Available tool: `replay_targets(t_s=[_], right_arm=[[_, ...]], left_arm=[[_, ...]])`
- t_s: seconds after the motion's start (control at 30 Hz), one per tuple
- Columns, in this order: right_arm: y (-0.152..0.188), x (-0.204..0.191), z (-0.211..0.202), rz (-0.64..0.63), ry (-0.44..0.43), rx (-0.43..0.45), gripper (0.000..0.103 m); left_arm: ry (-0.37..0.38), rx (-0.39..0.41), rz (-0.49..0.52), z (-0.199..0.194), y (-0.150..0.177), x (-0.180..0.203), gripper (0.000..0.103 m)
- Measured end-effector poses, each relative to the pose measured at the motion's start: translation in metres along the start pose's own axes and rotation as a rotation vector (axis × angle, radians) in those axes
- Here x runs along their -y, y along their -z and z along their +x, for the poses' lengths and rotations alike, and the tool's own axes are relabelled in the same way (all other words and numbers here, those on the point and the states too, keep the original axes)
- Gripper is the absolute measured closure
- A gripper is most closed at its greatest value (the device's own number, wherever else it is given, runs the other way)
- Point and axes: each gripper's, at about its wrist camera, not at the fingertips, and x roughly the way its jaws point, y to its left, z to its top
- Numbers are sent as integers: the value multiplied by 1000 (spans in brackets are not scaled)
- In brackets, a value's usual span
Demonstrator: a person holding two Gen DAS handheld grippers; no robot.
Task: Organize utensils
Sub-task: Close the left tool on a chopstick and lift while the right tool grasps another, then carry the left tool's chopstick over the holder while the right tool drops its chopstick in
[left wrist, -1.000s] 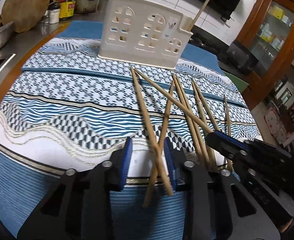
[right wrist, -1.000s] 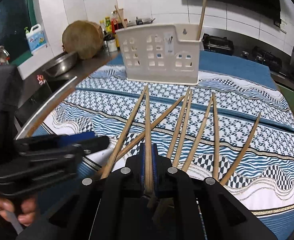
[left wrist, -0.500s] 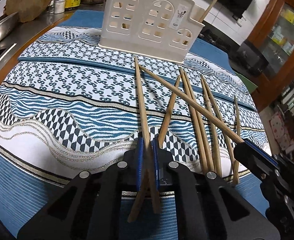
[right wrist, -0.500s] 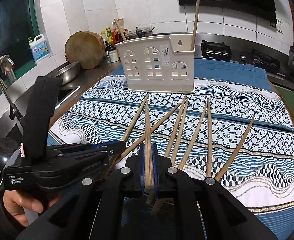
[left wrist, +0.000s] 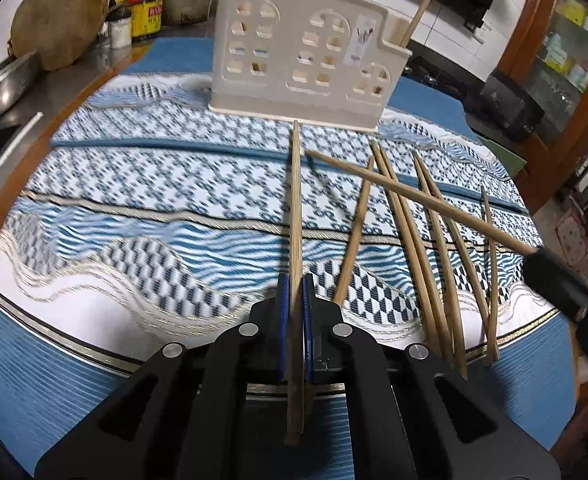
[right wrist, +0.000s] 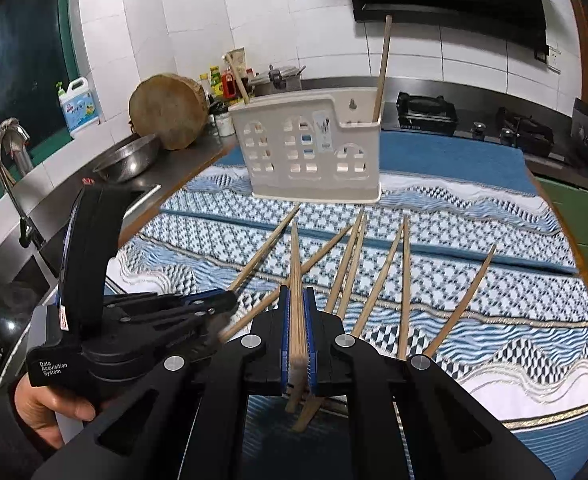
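Note:
My left gripper is shut on a wooden chopstick that points toward the white utensil holder and is lifted off the cloth. My right gripper is shut on another chopstick, also raised and aimed at the holder. Several more chopsticks lie fanned on the patterned cloth to the right. One chopstick stands in the holder's right slot. The left gripper also shows in the right wrist view, low on the left.
A blue and white patterned cloth covers the table. A round wooden chopping block, a steel bowl, bottles and a sink lie to the left. A gas stove sits behind the holder.
The left gripper closed on a chopstick and lifted it, turning it to point at the holder. The right gripper rose higher with its chopstick still held.

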Motion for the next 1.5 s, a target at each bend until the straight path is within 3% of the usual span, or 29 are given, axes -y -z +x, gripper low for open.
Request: replay_targets(t_s=[0.33,0.5,1.03,1.17,1.5], right_arm=[[-39,-3,-15,-15,-4,45,96],[-54,-11,-18,-43,1,60,96],[-68,-23,-18,-84,5,67,96],[-75,-23,-21,-96,11,75,96],[-112,-12,-27,-96,18,99,96]], left_arm=[[25,172,118,-54,-17,-6,98],[59,142,159,-60,-19,-7,98],[-5,-21,293,-40,-5,-15,98],[-18,-15,299,-42,-6,-17,98],[9,96,279,-71,-36,-18,98]])
